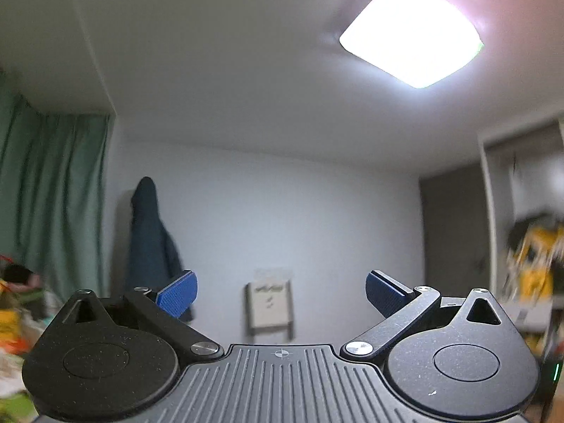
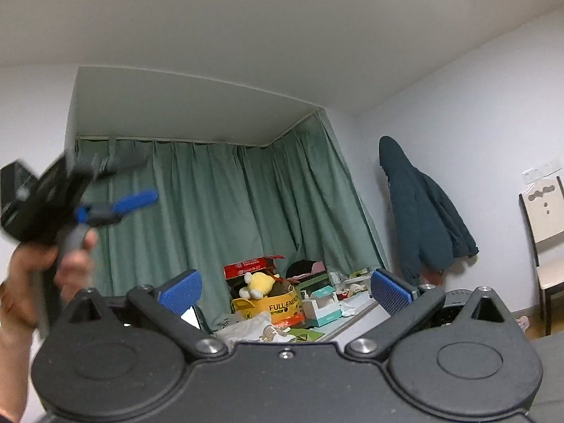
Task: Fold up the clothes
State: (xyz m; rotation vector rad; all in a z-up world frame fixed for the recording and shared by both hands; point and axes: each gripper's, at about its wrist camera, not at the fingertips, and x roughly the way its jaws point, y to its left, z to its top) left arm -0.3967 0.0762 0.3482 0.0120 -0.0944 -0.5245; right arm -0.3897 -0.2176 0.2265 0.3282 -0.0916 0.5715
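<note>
Through left wrist view: my left tongs (image 1: 281, 294) released, blue pads spread wide, nothing between; aimed up at ceiling lamp (image 1: 411, 31) and wall; dark jacket (image 1: 151, 236) hanging beside green curtain (image 1: 53, 190). Through right wrist view: my right tongs (image 2: 285, 290) released, empty; cluttered bench (image 2: 356, 312) beyond, yellow box (image 2: 271, 305) on it; hand (image 2: 53, 264) at left gripping blurred left tongs. Clothes to fold: cannot tell where.

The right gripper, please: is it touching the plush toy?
Apart. The right wrist view shows the right gripper open and empty, raised, with the plush toy far beyond in a box.
</note>
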